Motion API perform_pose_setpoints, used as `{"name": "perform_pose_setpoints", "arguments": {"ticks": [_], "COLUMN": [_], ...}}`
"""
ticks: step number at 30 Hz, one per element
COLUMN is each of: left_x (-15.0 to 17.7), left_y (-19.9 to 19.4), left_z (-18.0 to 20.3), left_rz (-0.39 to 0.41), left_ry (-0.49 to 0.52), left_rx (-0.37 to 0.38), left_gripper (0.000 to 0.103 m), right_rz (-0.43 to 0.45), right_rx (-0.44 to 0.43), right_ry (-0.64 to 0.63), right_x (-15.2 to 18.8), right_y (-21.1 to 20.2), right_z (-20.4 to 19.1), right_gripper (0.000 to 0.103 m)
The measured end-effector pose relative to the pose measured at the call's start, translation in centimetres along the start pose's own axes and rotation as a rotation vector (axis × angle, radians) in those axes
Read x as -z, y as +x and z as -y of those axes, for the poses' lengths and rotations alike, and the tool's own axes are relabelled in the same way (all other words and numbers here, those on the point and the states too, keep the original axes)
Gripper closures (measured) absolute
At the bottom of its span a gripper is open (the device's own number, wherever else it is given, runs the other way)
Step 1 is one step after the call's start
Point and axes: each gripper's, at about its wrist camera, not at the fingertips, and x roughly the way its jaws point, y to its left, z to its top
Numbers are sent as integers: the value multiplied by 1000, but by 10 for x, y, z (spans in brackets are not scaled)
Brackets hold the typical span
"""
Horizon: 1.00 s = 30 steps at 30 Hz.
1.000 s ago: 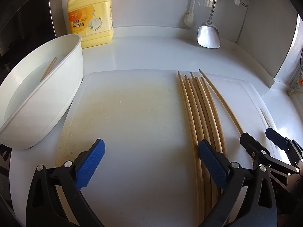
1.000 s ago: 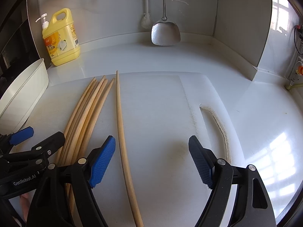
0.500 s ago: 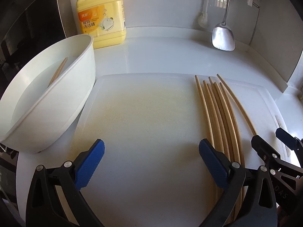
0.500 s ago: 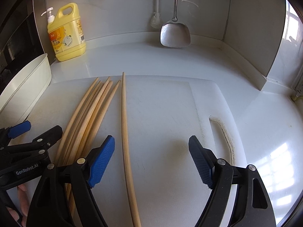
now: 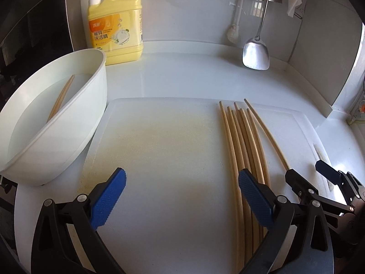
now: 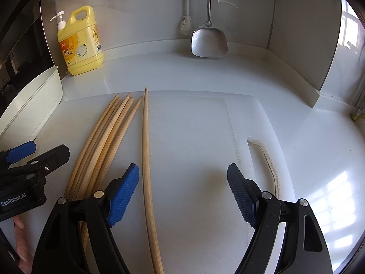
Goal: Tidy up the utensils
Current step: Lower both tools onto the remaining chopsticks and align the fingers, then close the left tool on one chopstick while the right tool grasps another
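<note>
Your right gripper [image 6: 182, 191] and left gripper [image 5: 182, 196] both hang spread wide and empty, probably lining up that lone pale wooden chopstick [image 6: 146, 150] beside the bundle.

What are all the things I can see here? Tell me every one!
Wooden chopsticks in a bunch: about six, tan, side by side on the board.
Lone wooden chopstick: one, tan, apart to the right of the bunch.
White plastic cutting board: one, on the counter.
White plastic basin: one, at the board's left edge, with chopsticks inside.
Yellow dish-soap jug with white pump: one, back left against the wall.
Steel spatula: one, silver, hanging on the back wall.
White brush: one, hanging beside the spatula.
Left gripper: black with blue fingers, open.
Right gripper: the same, open around the lone chopstick.
</note>
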Motion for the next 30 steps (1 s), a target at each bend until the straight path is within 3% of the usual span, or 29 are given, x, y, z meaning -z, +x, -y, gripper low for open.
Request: {"name": "perform_pose_setpoints", "arguments": {"ticks": [15,18,26,30], "left_x": [9,7,6,4], "left_y": [7,14,18,18], "left_z": [8,12,5,7], "left_rz": [-24,-32,-35,-38], "left_ry": [40,57,38,33], "left_rx": [-7,-39,-40,-43], "left_gripper": [5,5,5,10], "right_rz": [2,-1,-9,-5], "right_rx": [1,2,-11,-25], "right_ry": [0,2,-32,-49], "right_x": [1,-1,-6,-8], "right_y": [-1,0,3,4], "right_z": [1,2,-1,-3], "right_gripper": [27,27,27,29]}}
